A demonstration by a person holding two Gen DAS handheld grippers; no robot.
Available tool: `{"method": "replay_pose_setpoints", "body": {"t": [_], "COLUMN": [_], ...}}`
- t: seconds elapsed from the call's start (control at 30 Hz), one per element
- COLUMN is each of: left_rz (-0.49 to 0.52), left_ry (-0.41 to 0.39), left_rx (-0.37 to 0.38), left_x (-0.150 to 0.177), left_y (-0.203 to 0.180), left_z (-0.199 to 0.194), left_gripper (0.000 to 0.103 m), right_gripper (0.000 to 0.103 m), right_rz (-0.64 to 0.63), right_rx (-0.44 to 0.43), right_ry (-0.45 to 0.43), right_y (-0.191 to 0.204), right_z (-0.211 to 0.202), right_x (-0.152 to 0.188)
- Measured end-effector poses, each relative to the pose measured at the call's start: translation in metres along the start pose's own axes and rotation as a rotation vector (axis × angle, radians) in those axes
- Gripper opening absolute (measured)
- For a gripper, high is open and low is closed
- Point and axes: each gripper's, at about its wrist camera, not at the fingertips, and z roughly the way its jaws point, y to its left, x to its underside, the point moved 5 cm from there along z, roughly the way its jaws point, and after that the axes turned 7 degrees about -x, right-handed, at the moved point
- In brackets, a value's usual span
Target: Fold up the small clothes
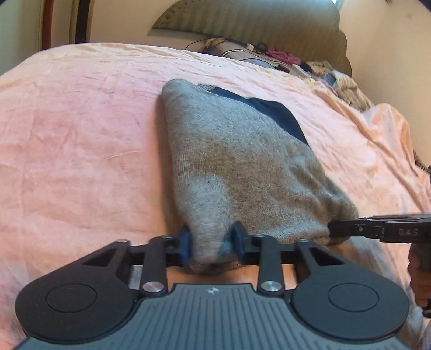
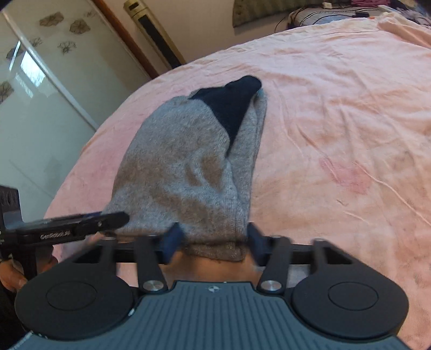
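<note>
A grey sock (image 1: 237,150) with a dark navy patch at its far end lies stretched out on the pink bed cover (image 1: 80,134). My left gripper (image 1: 212,242) is shut on the near left part of its edge, with cloth bunched between the blue pads. In the right wrist view the same sock (image 2: 183,161) runs away from me, and my right gripper (image 2: 214,239) is shut on the near cuff. Each gripper shows side-on in the other's view: the right gripper (image 1: 334,228) at the sock's near right corner, the left gripper (image 2: 118,216) at its near left edge.
The wrinkled pink cover (image 2: 336,107) spreads wide on all sides of the sock. Cables, clothes and pillows (image 1: 269,56) are piled at the head of the bed below a padded headboard (image 1: 256,24). Pale wardrobe doors (image 2: 40,94) stand beyond the bed's left edge.
</note>
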Motion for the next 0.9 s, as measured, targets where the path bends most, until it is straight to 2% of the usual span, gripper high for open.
{"method": "replay_pose_setpoints", "body": {"t": [0.03, 0.1, 0.2, 0.23, 0.3, 0.33, 0.37, 0.4, 0.43, 0.5, 0.57, 0.63, 0.7, 0.8, 0.87, 0.9], "left_rz": [0.007, 0.034, 0.071, 0.069, 0.048, 0.041, 0.041, 0.044, 0.047, 0.040, 0.032, 0.034, 0.036, 0.029, 0.024, 0.025], "left_ry": [0.001, 0.000, -0.002, -0.004, -0.006, -0.004, -0.005, -0.007, -0.009, -0.008, -0.007, -0.009, -0.015, -0.030, -0.033, -0.034], "left_rx": [-0.005, -0.020, -0.037, -0.035, -0.027, -0.025, -0.025, -0.024, -0.021, -0.010, -0.004, -0.001, 0.005, 0.017, 0.023, 0.026], "left_x": [0.000, 0.000, 0.003, 0.005, 0.006, 0.005, 0.005, 0.005, 0.005, 0.005, 0.005, 0.005, 0.006, 0.008, 0.008, 0.008], "left_y": [0.000, 0.001, 0.004, 0.006, 0.007, 0.008, 0.008, 0.008, 0.009, 0.010, 0.011, 0.012, 0.012, 0.015, 0.016, 0.016], "left_z": [-0.001, -0.008, -0.012, -0.011, -0.010, -0.010, -0.010, -0.010, -0.010, -0.009, -0.008, -0.008, -0.009, -0.009, -0.008, -0.008], "left_gripper": [0.018, 0.014, 0.013, 0.014, 0.014, 0.014, 0.014, 0.014, 0.014, 0.014, 0.015, 0.015, 0.015, 0.015, 0.015, 0.015], "right_gripper": [0.019, 0.015, 0.011, 0.004, 0.005, 0.010, 0.020, 0.027, 0.039, 0.048, 0.058, 0.064, 0.065, 0.069, 0.079, 0.079], "right_rz": [-0.055, -0.103, -0.149, -0.171, -0.176, -0.148, -0.121, -0.096, -0.075, -0.039, -0.026, -0.065, -0.078, -0.060, -0.054, -0.062], "right_rx": [0.018, 0.049, 0.102, 0.142, 0.123, 0.109, 0.095, 0.086, 0.075, 0.044, 0.006, 0.007, 0.011, -0.028, -0.045, -0.033], "right_ry": [0.005, -0.002, 0.014, 0.042, 0.012, 0.017, 0.019, -0.001, -0.048, -0.137, -0.172, -0.178, -0.184, -0.198, -0.171, -0.151], "right_y": [0.004, 0.006, -0.001, -0.005, -0.009, -0.010, -0.011, -0.012, -0.012, -0.008, 0.000, 0.009, 0.015, 0.019, 0.021, 0.022], "right_z": [-0.002, -0.013, -0.020, -0.014, -0.015, -0.017, -0.020, -0.026, -0.034, -0.048, -0.046, -0.036, -0.025, -0.012, 0.004, 0.015], "right_x": [-0.001, -0.004, -0.005, 0.001, 0.004, 0.002, -0.002, -0.007, -0.016, -0.037, -0.060, -0.083, -0.103, -0.129, -0.138, -0.139]}}
